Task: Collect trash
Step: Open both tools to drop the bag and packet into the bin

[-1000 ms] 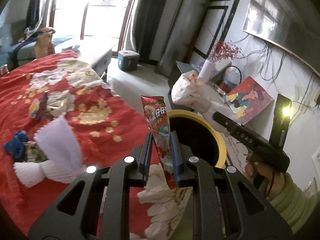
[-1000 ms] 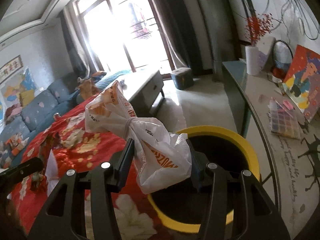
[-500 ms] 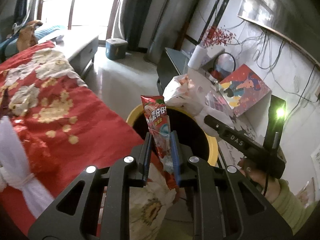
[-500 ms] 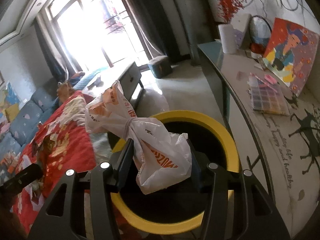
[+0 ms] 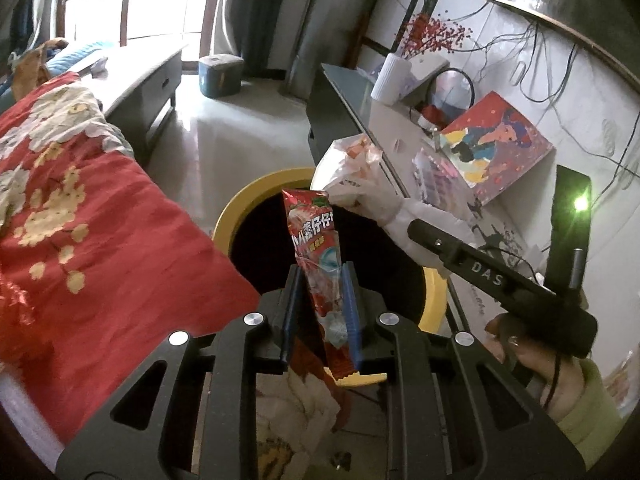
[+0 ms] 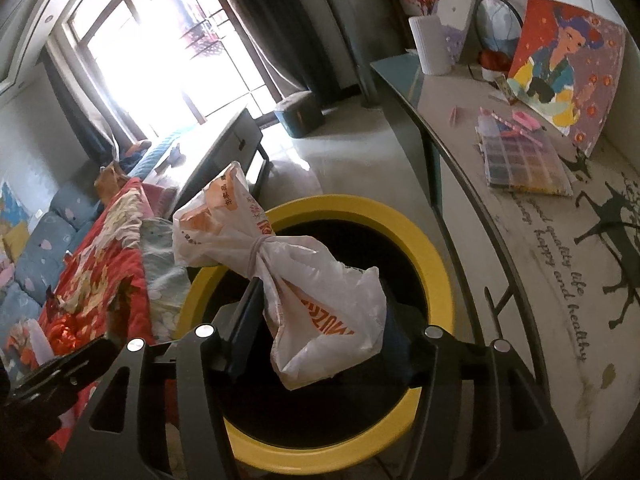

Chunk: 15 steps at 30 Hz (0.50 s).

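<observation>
My left gripper (image 5: 320, 280) is shut on a red snack wrapper (image 5: 314, 240) that stands upright above the near side of a round yellow-rimmed bin (image 5: 244, 208) with a dark inside. My right gripper (image 6: 320, 300) is shut on a tied white plastic bag (image 6: 320, 280) with orange print, held over the mouth of the same bin (image 6: 424, 248). In the left wrist view the bag (image 5: 352, 176) and the right gripper's body (image 5: 500, 284) reach over the bin from the right.
A bed with a red flowered cover (image 5: 80, 208) lies left of the bin. A long side table (image 6: 540, 240) with a painting (image 6: 564, 72), a colour chart and a white vase (image 6: 430, 46) runs along the right. A grey bench and a teal box stand farther back.
Both grippers have moved away from the bed and over the bin, each keeping its hold. The bin now fills more of both views and the bed has slid left.
</observation>
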### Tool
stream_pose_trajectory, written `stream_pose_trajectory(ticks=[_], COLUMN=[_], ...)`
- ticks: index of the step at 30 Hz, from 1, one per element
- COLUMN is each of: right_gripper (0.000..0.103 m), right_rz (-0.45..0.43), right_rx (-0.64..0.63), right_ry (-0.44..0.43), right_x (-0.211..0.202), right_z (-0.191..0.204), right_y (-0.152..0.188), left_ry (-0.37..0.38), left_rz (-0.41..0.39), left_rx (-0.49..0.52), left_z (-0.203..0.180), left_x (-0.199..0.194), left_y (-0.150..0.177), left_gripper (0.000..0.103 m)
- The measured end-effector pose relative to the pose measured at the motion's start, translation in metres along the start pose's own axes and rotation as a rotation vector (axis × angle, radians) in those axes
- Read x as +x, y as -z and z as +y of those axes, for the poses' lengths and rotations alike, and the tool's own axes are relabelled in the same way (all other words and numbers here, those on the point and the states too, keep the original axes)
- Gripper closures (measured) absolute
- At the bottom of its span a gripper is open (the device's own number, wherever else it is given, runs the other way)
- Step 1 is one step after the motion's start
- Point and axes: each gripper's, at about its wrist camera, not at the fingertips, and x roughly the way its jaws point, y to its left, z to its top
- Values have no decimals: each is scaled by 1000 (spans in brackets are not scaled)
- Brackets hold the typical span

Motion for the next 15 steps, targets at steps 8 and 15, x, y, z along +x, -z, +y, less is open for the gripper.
stream_pose_trajectory(ticks=[8, 15], right_gripper=[30, 26], right_rz=[-28, -103], right_rx=[20, -19], right_ry=[1, 22], right_x=[-5, -22], right_z=[-7, 4], right_y=[-5, -9], left_ry=[-12, -18], left_rz=[-23, -84], left_rx=[-21, -52], left_z=[3, 7], left_x=[3, -17], left_y=[-5, -6], left_gripper=[44, 13])
